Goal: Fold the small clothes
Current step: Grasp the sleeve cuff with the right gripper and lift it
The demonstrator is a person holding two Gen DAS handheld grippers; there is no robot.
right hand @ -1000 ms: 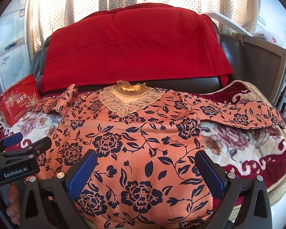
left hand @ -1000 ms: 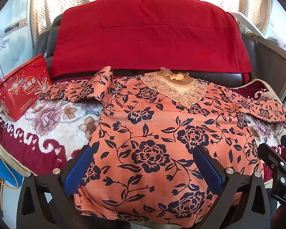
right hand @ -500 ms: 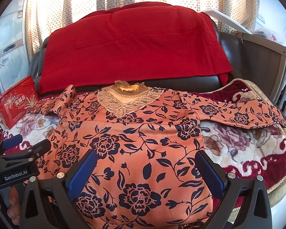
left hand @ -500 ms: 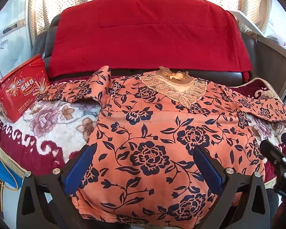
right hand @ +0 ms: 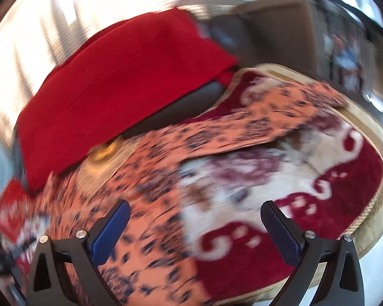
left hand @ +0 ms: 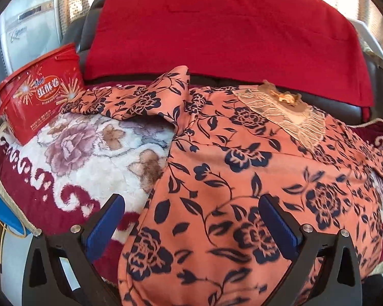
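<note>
Both views have swung outward since the earlier frames: the left gripper (left hand: 191, 225) and right gripper (right hand: 195, 228), fingers spread and empty, face the flat-laid blouse (left hand: 242, 178) sleeves at frame edges, presumably for folding inward.

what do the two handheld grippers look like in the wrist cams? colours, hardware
Both match: the left gripper and right gripper each have two black angular fingers with triangular cut-outs, blue ridged pads on the inner faces, and round silver screws on top. No cables, markings or sleeves show; the right wrist view is motion-blurred.
</note>
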